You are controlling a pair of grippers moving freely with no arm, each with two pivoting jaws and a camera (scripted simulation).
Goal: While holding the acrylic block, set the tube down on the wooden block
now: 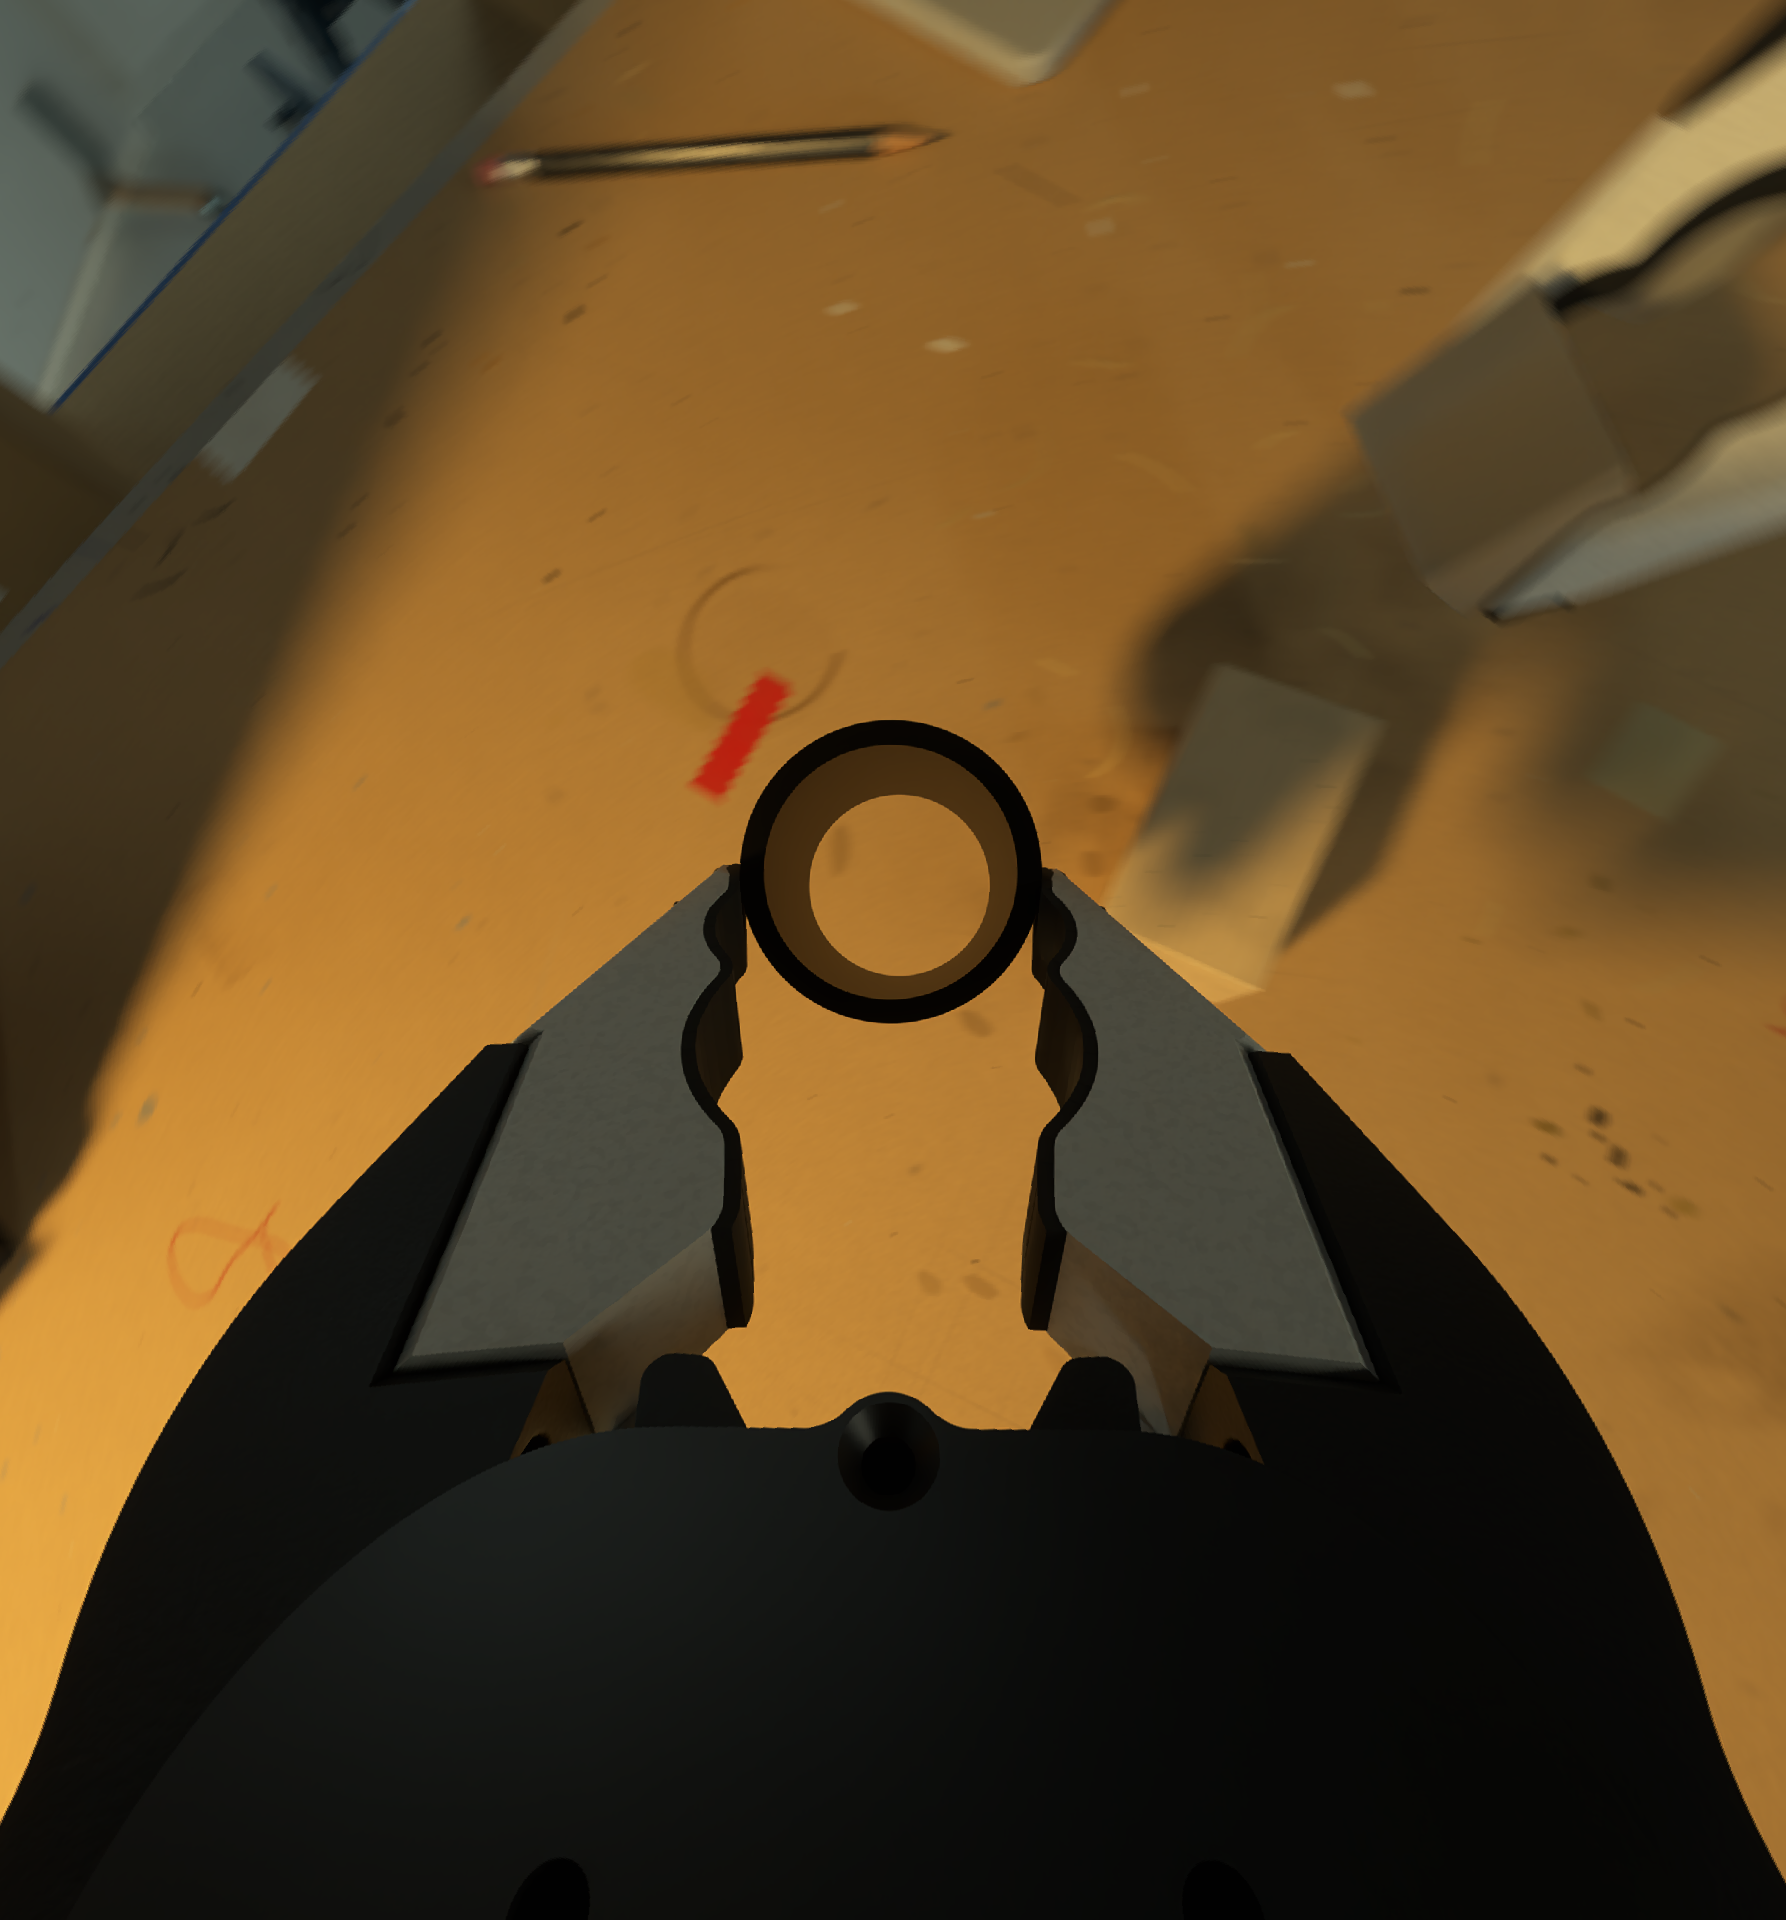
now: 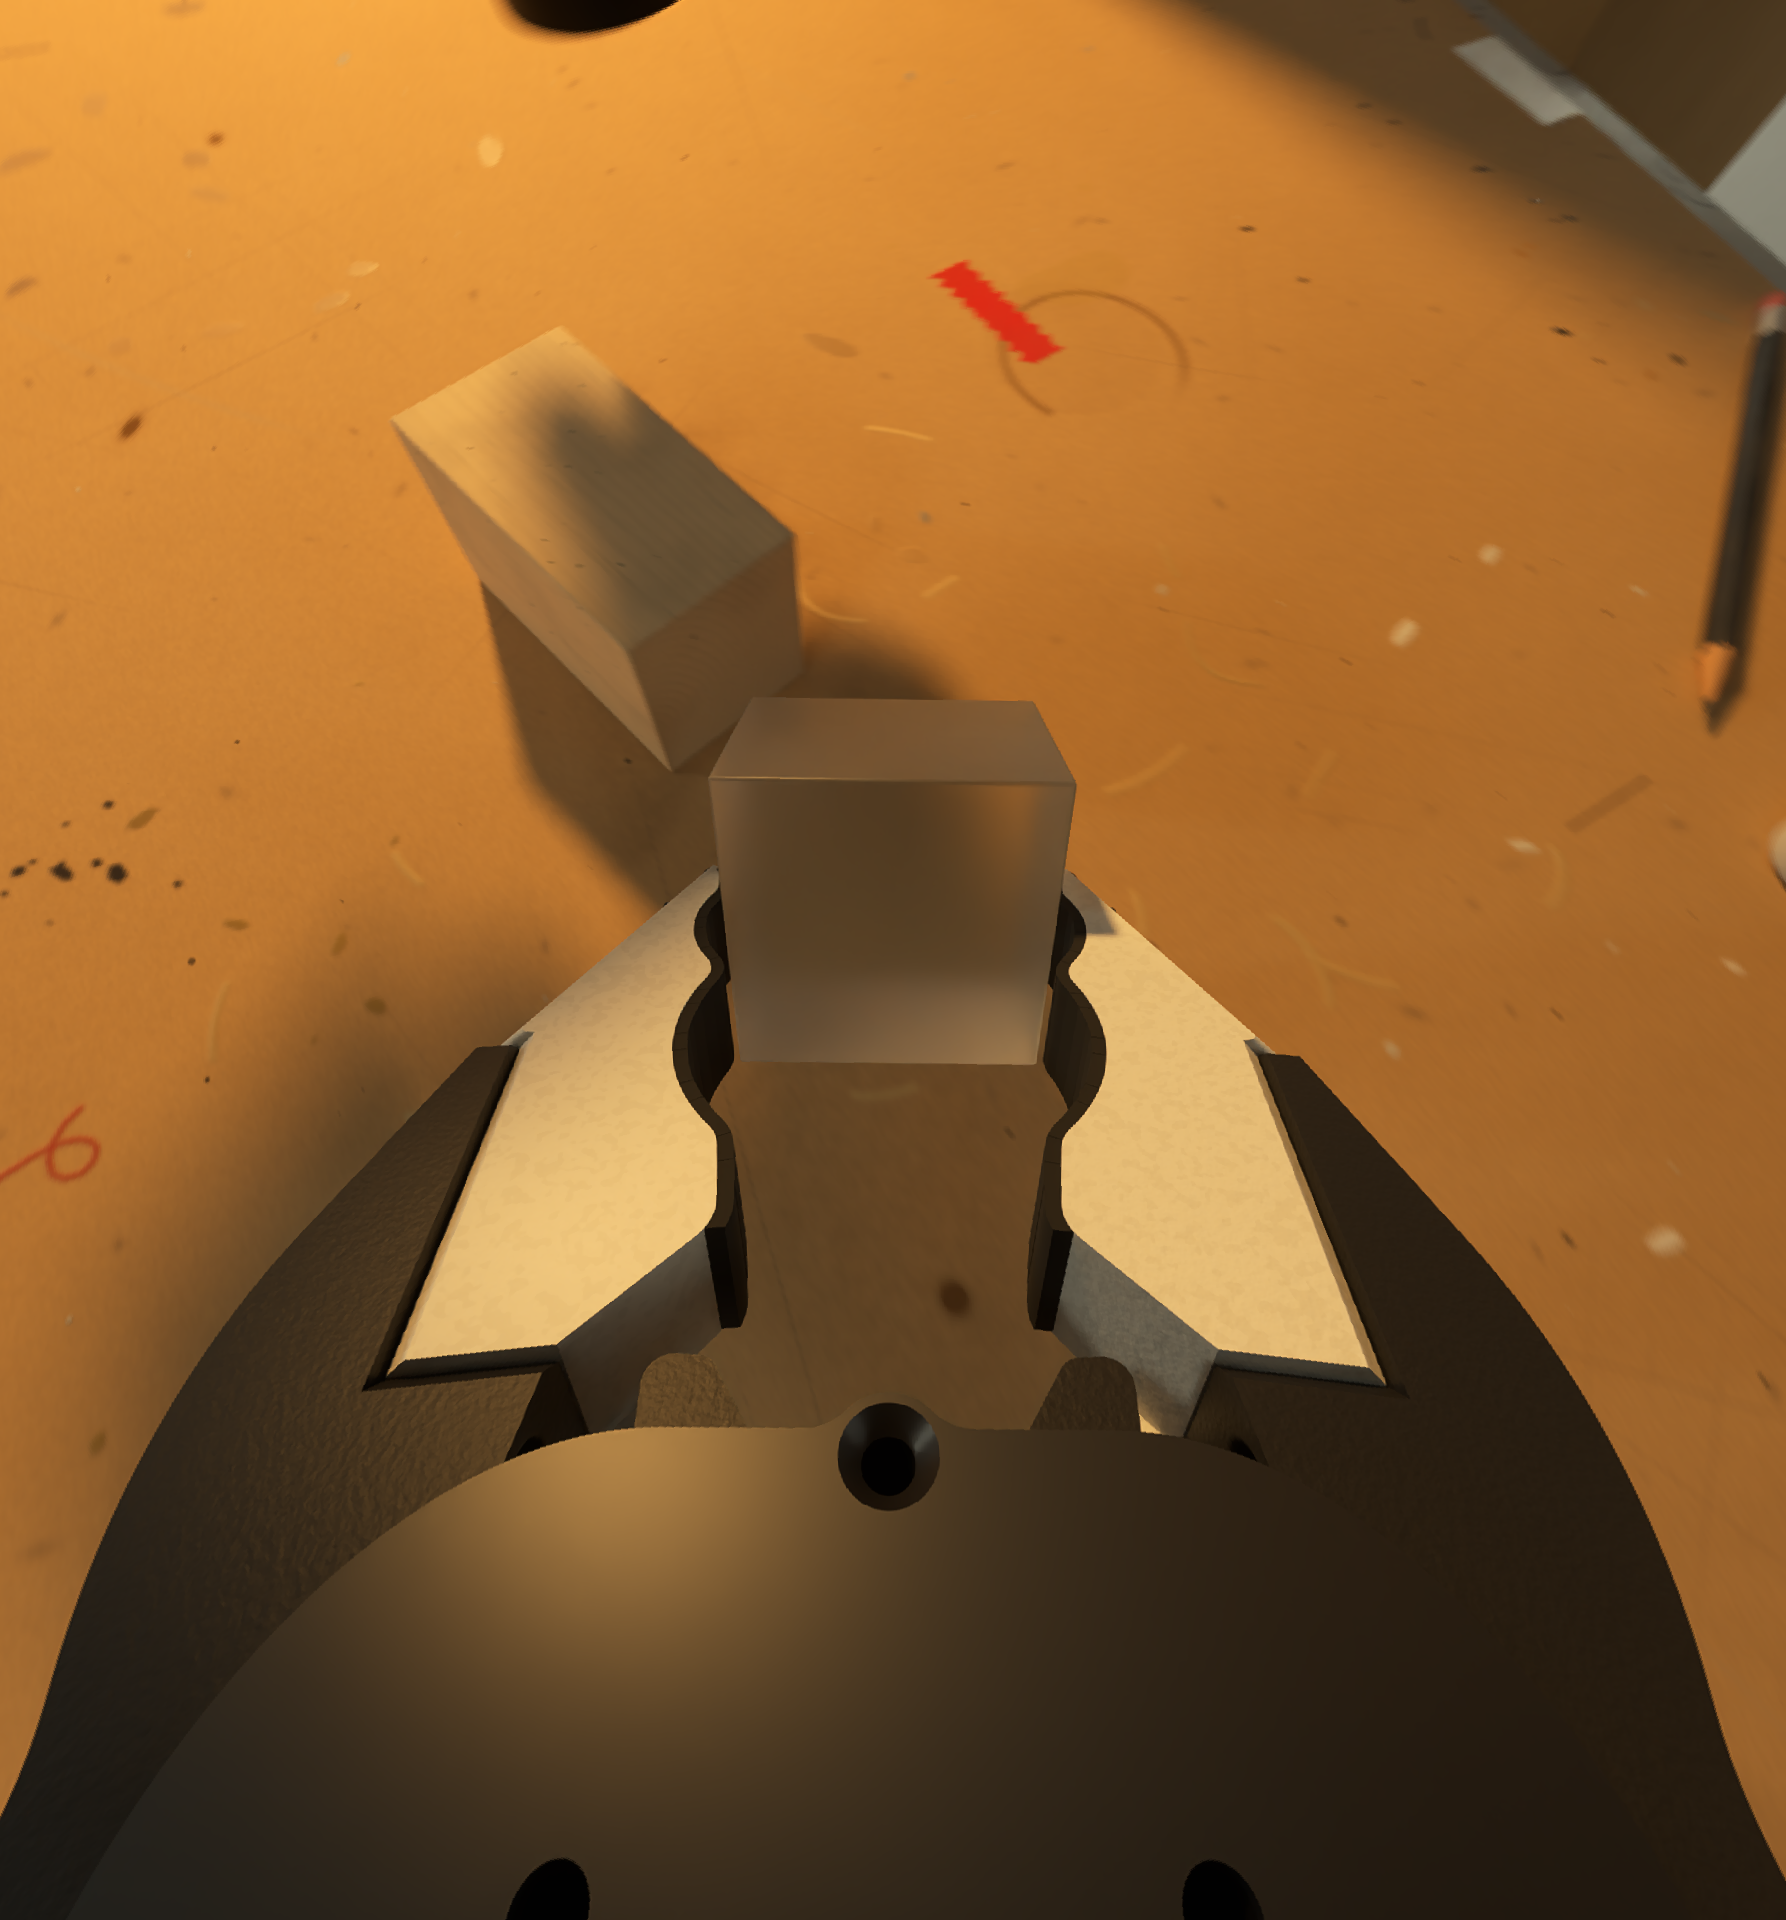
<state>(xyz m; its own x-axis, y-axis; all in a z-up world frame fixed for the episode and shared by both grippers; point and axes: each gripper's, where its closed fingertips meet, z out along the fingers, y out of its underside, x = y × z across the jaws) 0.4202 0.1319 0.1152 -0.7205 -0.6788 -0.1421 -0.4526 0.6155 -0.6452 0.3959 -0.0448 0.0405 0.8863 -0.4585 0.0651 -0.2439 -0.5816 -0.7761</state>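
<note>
I find the left claw (image 1: pixel 889 904) closed onto the black hollow tube (image 1: pixel 889 997), seen end-on above the orange bench (image 1: pixel 453 831). The right claw (image 2: pixel 889 935) clamps the frosted clear acrylic block (image 2: pixel 889 894). The pale wooden block (image 2: pixel 608 540) lies free mid-bench just beyond it. I read no lettering; a red tape strip (image 2: pixel 995 310) and dark pencil (image 2: pixel 1741 499) lie farther off.

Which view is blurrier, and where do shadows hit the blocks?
Left wrist view: the background is smeared, with the wooden block soft and shadowed, while the tube and left gripper stay sharp. Right wrist view: crisp throughout under warm light; a dark shadow crosses the wooden block's top, and the acrylic block in the right gripper looks hazy.
</note>
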